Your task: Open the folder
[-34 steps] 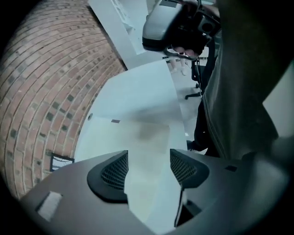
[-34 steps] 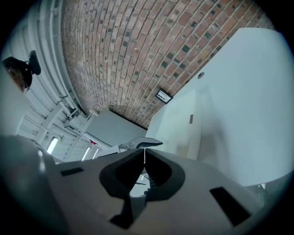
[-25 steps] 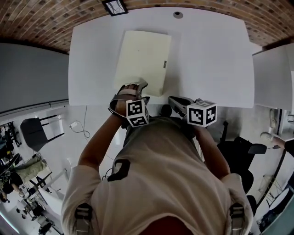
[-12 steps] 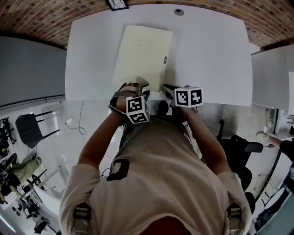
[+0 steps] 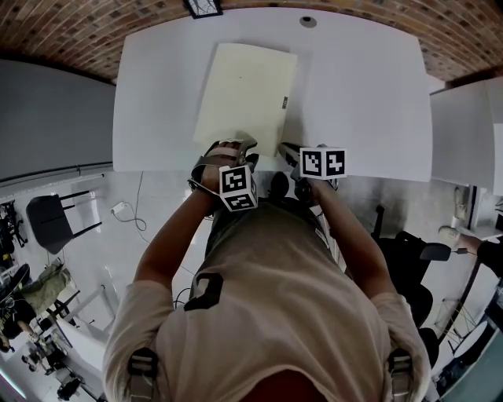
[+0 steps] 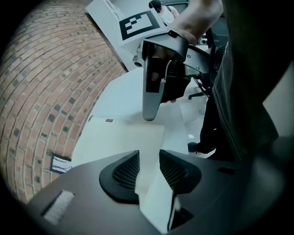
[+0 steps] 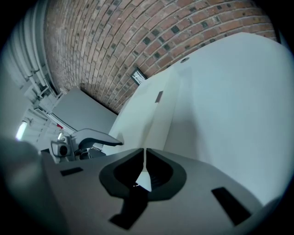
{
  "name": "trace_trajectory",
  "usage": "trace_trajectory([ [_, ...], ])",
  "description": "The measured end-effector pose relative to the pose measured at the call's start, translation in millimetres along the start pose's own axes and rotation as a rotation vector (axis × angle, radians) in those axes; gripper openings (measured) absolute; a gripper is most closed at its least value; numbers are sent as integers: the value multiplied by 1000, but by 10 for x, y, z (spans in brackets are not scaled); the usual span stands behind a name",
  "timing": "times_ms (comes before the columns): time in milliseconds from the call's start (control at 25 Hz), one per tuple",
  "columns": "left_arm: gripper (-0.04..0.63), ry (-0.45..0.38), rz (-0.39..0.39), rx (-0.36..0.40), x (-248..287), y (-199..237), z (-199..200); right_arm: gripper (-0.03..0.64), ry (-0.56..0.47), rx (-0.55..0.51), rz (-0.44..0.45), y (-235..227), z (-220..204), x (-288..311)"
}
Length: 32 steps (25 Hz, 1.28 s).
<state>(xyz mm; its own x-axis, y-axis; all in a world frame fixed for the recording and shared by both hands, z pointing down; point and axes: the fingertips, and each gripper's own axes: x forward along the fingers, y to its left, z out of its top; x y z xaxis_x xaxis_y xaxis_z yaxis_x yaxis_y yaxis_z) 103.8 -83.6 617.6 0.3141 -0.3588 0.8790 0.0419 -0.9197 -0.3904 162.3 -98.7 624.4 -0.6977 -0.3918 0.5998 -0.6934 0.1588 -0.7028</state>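
Between our left jaws: the near edge of the folder (image 6: 119, 137) stands in the gap of our left gripper (image 6: 149, 153). The jaws are closing, and both ribbed pad faces show bare beside the pale sheet.
Just beyond our left tips: the cream folder lies flat and stretches away from us.
Our right jaws: our right gripper (image 7: 145, 151) has its jaws pressed together, with only a hairline slit between them. A pale sliver shows low in that slit, and we cannot tell whether it is a caught sheet.
At our right tips: the folder's near right corner, with its right edge running straight away from the tips.
Across from our left tips: the right gripper's finger points down at the same near edge, close beside us.
Behind the tips: marker cubes (image 5: 237, 188) ride on both grippers, just off the table's near edge.
Ahead of our right tips: a small dark tag (image 5: 285, 100) sits near the folder's right edge.
Under and around both tips: the white table (image 5: 361, 94), bare to the right of the right gripper.
Far ahead of both tips: a round cap (image 5: 308, 22) at the table's far edge, then the brick wall (image 5: 78, 31).
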Motion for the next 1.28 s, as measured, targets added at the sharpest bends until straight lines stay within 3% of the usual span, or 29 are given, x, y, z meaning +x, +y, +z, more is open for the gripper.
trace_trajectory([
  [120,129,-14,-18,-39,-11,5,-2,6,3,-24,4,32,19,16],
  [320,123,-82,-79,-206,-49,42,28,6,25,-75,-40,-41,-15,15],
  [480,82,-121,-99,-297,-90,36,75,6,-18,-88,-11,28,65,-37],
  [640,2,-160,-143,-437,-93,-32,112,6,15,-173,-26,26,14,-81],
  [720,2,-172,-160,-500,-88,-59,111,6,28,-202,-36,30,-3,-72],
  [960,9,-127,8,-293,-140,108,142,6,37,-234,-75,-46,40,-71],
  [1000,96,-116,6,-270,-124,115,128,6,32,-235,-78,-49,63,-66],
  [1040,238,-96,-4,-240,-101,101,115,6,26,-237,-76,-44,83,-66],
  [1200,273,4,-4,-57,40,-5,138,6,21,-253,-66,-39,92,-110],
  [1280,273,32,14,-18,126,-3,129,6,27,-255,-60,-40,89,-97],
])
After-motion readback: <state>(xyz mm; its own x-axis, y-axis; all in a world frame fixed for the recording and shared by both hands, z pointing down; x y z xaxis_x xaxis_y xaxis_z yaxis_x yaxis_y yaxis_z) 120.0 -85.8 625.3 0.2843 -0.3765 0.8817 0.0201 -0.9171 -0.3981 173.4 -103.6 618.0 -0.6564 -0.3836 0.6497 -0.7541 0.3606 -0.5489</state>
